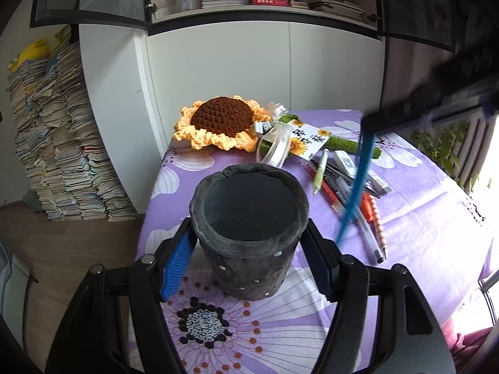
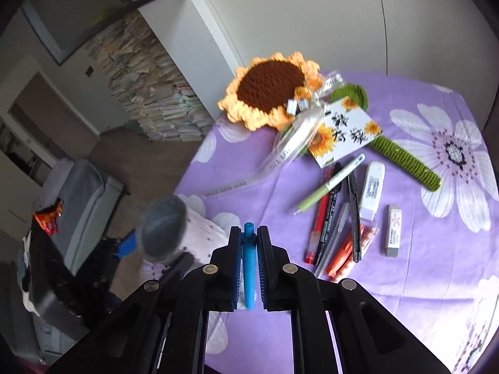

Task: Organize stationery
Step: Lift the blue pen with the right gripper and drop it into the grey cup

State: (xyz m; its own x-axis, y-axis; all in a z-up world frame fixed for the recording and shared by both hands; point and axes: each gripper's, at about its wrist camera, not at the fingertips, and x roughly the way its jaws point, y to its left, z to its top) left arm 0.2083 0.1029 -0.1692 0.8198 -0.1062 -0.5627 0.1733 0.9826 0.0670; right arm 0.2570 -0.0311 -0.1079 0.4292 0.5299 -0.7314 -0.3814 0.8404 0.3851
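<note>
Above the purple tablecloth (image 2: 405, 280), left jaws around the pen holder (image 1: 249, 233), right jaws pinching a blue pen (image 2: 249, 268).

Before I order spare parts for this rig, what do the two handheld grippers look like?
Both match. The left gripper has glossy black plastic finger arms with round silver pivot screws, and ribbed bright blue pads lining the inner face of each finger. The right gripper shows the same black linkage with cut-out windows, silver screws and blue ribbed pads. No cables, labels, hands or sleeves are visible.
</note>
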